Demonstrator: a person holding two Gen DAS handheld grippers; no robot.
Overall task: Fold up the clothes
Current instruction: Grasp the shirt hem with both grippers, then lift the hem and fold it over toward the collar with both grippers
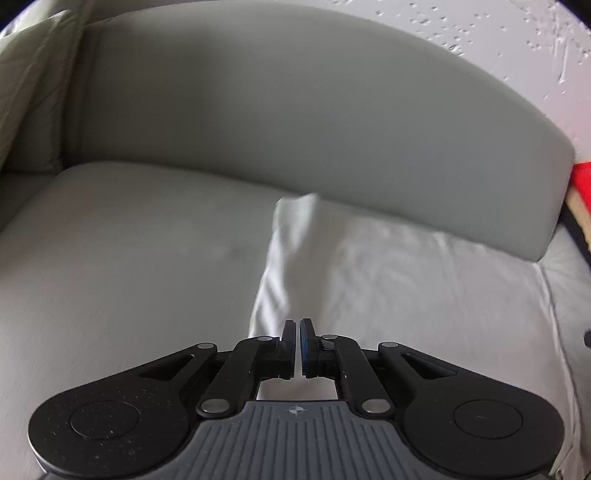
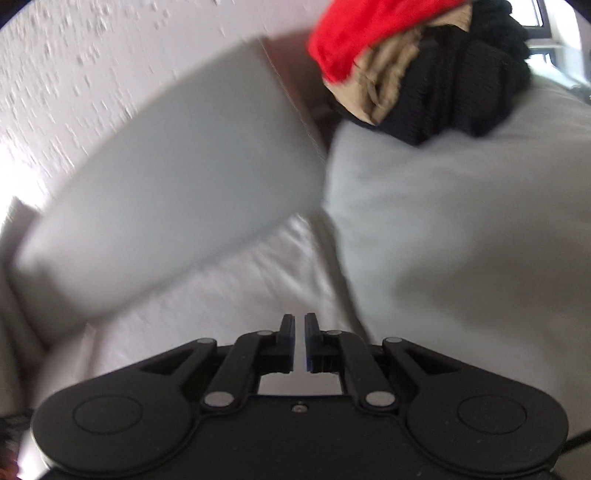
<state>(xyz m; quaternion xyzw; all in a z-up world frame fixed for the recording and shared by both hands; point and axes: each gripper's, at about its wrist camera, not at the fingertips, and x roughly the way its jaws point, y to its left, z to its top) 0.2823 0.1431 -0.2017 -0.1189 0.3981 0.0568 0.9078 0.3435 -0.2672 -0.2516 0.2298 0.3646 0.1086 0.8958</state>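
A white garment (image 1: 388, 288) lies spread on the grey sofa seat (image 1: 129, 258), with one ridge of cloth lifted toward my left gripper (image 1: 297, 325). The left jaws are shut on a thin fold of this white cloth, just above the seat. In the right wrist view the same white garment (image 2: 236, 280) lies below my right gripper (image 2: 299, 319). Its jaws stand almost together with a narrow gap and nothing visible between them. The right view is blurred by motion.
The grey sofa backrest (image 1: 295, 122) curves behind the seat. A pile of red (image 2: 362, 33), tan (image 2: 384, 85) and black clothes (image 2: 465, 81) sits on a grey cushion (image 2: 461, 240) at the right. A textured white wall (image 1: 517, 48) is behind.
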